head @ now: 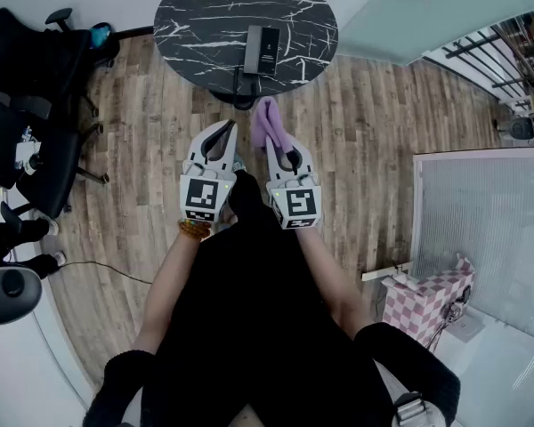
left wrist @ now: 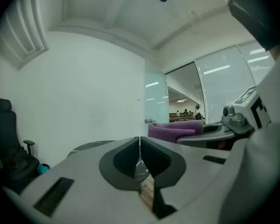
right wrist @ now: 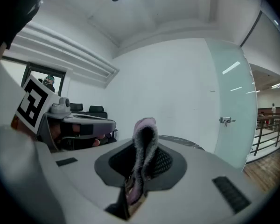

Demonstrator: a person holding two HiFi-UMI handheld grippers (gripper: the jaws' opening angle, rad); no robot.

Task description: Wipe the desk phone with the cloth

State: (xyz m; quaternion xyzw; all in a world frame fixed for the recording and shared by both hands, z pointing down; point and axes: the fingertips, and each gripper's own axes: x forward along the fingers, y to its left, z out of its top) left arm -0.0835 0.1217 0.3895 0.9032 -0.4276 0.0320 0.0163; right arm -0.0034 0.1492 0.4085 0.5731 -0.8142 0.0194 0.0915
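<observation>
Head view, scanning from the left: black office chairs (head: 37, 140) crowd the edge, cut off by the frame, so I cannot count them surely. Next comes my left gripper (head: 228, 132), one of two, with a square-patterned marker cube (head: 203, 196) on its back. In the left gripper view its jaws are pressed together with nothing between them.

Beyond both grippers stands one round, black marbled worktop (head: 196, 25). One desk phone (head: 262, 50) lies on it, right of middle and toward the near edge, its cord (head: 240, 92) curling over the rim. Any print on the phone is too small for me to read.

One purple cloth (head: 269, 123) sticks forward from my right gripper (head: 281, 154), its free end near the worktop's rim and clear of the phone. The right gripper view shows those jaws clamped on it, a fold standing up between them. A second marker cube (head: 299, 205) sits on this gripper; neither cube carries letters.

Far right, a pink checkered box (head: 424, 306) is partly hidden behind a white ledge.
</observation>
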